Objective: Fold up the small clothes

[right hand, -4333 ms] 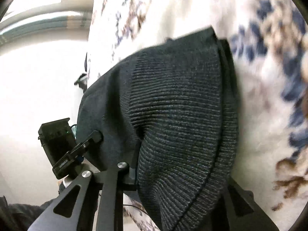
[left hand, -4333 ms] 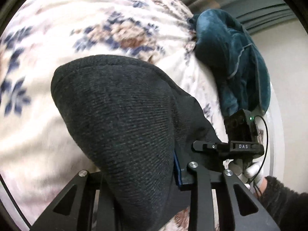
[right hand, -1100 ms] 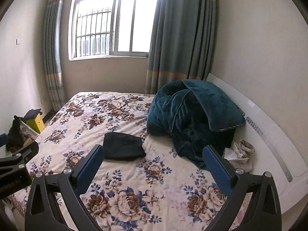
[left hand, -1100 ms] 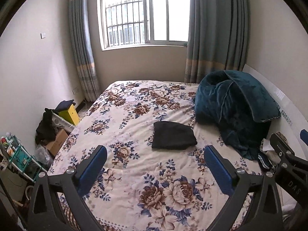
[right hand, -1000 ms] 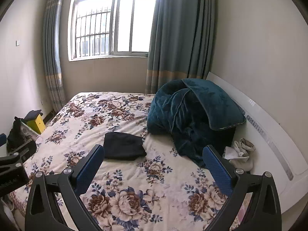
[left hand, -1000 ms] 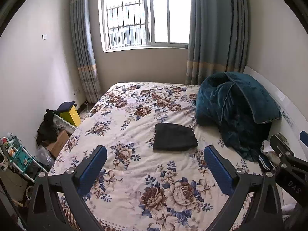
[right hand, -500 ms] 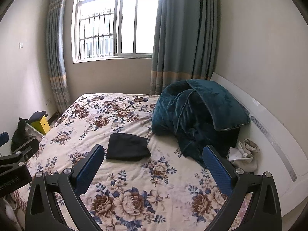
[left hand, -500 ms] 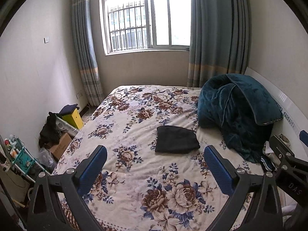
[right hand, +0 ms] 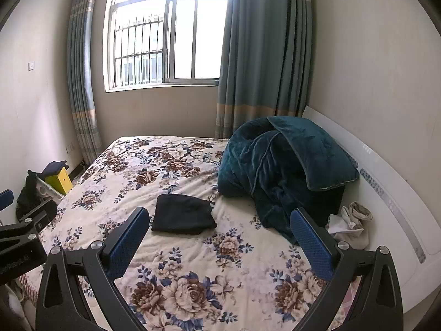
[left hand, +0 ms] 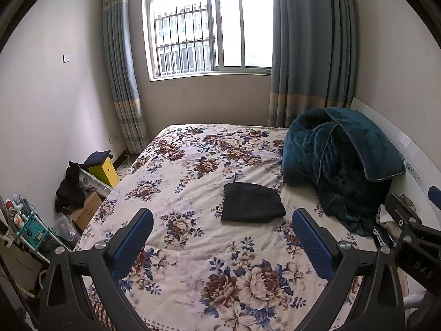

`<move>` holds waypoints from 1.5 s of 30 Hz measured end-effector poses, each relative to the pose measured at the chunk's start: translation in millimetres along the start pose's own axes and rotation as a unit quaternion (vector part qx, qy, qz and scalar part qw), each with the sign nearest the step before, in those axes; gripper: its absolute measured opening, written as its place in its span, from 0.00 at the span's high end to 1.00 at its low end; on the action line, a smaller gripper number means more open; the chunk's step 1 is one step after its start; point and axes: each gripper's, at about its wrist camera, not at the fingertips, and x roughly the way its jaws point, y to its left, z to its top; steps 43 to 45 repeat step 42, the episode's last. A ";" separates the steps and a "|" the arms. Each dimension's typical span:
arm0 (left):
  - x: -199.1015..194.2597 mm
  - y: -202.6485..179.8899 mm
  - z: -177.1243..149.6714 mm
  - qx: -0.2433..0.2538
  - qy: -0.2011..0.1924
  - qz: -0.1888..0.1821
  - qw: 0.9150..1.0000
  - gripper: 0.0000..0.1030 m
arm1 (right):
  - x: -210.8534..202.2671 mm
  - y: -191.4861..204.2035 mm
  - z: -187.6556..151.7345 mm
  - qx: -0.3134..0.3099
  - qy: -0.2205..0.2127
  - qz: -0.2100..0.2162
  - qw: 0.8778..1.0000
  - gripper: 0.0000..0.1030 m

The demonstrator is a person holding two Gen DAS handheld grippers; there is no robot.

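A dark knitted garment [left hand: 252, 202] lies folded flat in the middle of the floral bed [left hand: 193, 248]; it also shows in the right wrist view [right hand: 183, 214]. My left gripper [left hand: 222, 237] is open and empty, held well back from the bed's near edge. My right gripper [right hand: 219, 234] is open and empty too, at a like distance. The right gripper's body [left hand: 413, 237] shows at the right edge of the left wrist view, and the left gripper's body [right hand: 22, 234] at the left edge of the right wrist view.
A teal blanket [left hand: 339, 165] is heaped at the bed's right by the white headboard [right hand: 386, 193]. A crumpled pale cloth [right hand: 351, 224] lies beside it. Boxes, a yellow bin [left hand: 103, 171] and a shelf rack [left hand: 24, 226] crowd the floor at left. A curtained window [left hand: 209, 30] is behind.
Earlier both grippers held the dark garment close up. It now lies folded on the bed, both grippers are open, and over the last second they have drawn back and risen slightly.
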 end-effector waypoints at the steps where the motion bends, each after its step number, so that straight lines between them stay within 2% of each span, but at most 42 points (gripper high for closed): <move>1: 0.5 0.1 0.3 0.001 0.000 0.000 1.000 0.00 | -0.2 -0.2 0.6 0.000 0.001 0.000 1.000 0.00; 24: 5.9 1.0 3.4 0.006 0.004 -0.007 1.000 0.00 | 4.5 -2.3 -6.1 0.001 0.011 -0.001 1.000 0.00; 45: 2.2 -1.4 8.7 0.008 -0.012 -0.006 1.000 0.00 | 3.8 -3.1 -10.6 -0.001 0.007 0.001 1.000 0.00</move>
